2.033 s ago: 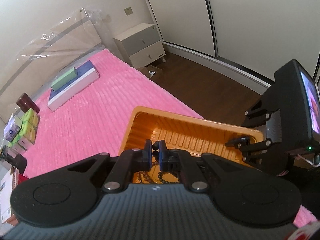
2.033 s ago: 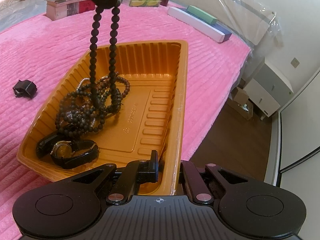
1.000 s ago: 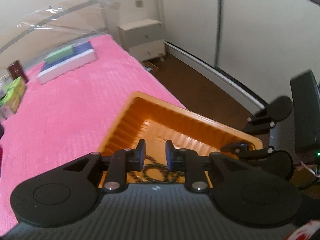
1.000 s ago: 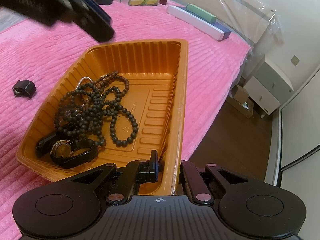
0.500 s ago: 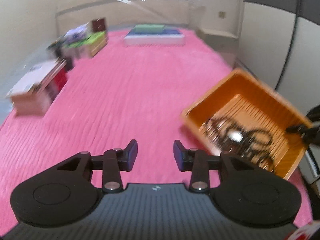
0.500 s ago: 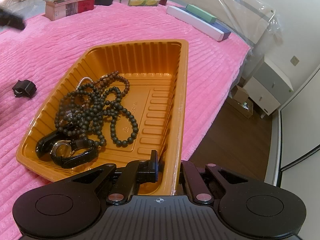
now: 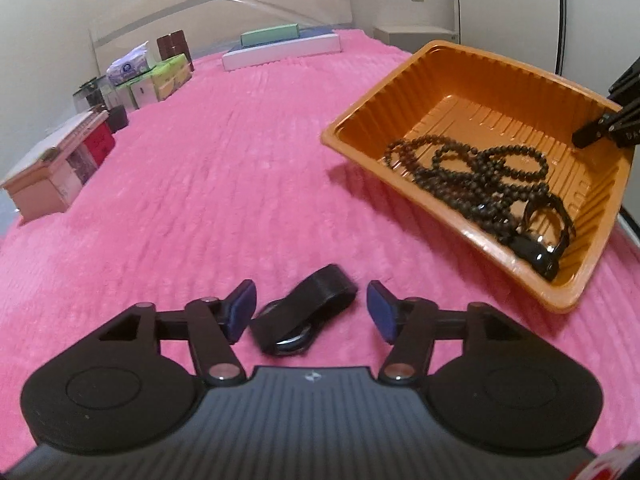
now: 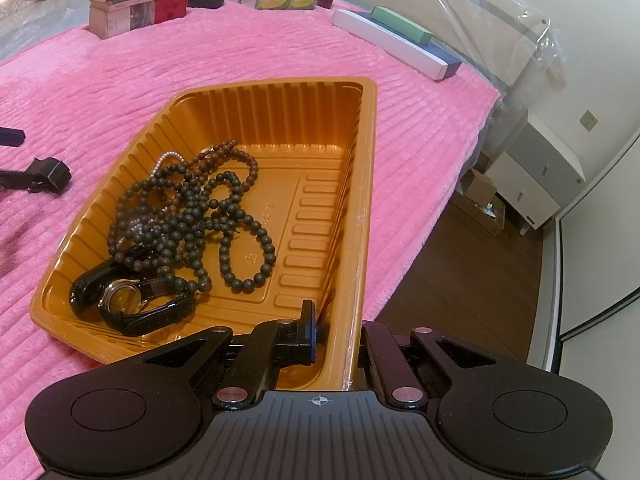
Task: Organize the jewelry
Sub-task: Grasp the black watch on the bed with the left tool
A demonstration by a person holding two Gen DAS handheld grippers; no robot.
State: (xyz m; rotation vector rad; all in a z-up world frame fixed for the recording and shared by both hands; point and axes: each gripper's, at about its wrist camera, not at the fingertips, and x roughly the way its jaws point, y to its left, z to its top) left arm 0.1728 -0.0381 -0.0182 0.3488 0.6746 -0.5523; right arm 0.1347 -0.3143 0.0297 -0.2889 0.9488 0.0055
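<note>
We find the black-strapped wristwatch (image 7: 304, 316) lying on the pink ribbed bedspread (image 7: 200, 184), between the left gripper (image 7: 310, 312) pads, untouched; its jaws have just been opening. The right gripper (image 8: 340, 336) stays clenched on the orange plastic tray (image 8: 370, 184) rim.

Left gripper (image 7: 307, 310): black ribbed body, round side lobes, silver pivot screws, blue pads (image 7: 239, 311). Right gripper (image 8: 338, 332): same black build, crosshair mark beside its screws.
</note>
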